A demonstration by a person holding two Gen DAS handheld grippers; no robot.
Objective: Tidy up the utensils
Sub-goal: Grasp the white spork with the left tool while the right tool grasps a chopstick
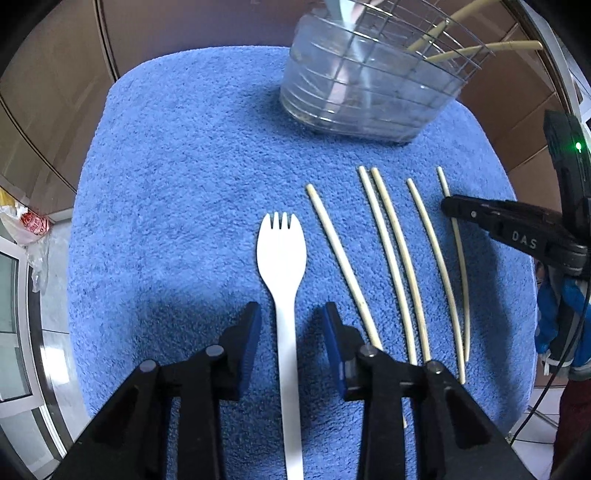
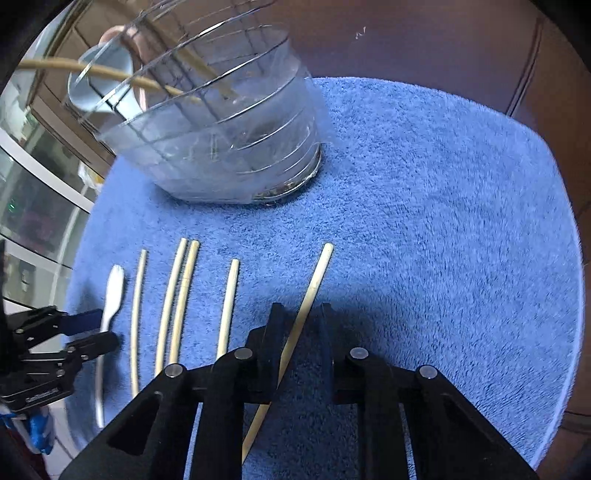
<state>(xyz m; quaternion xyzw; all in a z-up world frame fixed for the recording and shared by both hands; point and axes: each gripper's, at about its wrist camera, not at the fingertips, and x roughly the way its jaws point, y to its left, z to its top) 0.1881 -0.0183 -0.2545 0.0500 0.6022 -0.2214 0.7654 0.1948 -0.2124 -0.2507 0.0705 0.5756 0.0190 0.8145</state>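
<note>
A white plastic spork point(image 1: 282, 258) lies on the blue towel point(image 1: 177, 177), its handle between the fingers of my open left gripper point(image 1: 291, 321). Several pale chopsticks point(image 1: 391, 258) lie in a row to its right. In the right wrist view my right gripper point(image 2: 299, 310) is open around the rightmost chopstick point(image 2: 310, 295), which lies slanted on the towel point(image 2: 443, 221). The spork point(image 2: 112, 295) and the other chopsticks point(image 2: 181, 295) show to the left. A clear wire-framed utensil holder point(image 1: 369, 85) stands at the back with chopsticks and a pale utensil inside; it also shows in the right wrist view point(image 2: 221, 129).
The towel covers a small table with brown cabinet panels point(image 1: 184, 26) behind. A plastic bag point(image 1: 29, 229) lies on the floor at the left. The right gripper's finger point(image 1: 498, 218) reaches over the rightmost chopstick in the left wrist view.
</note>
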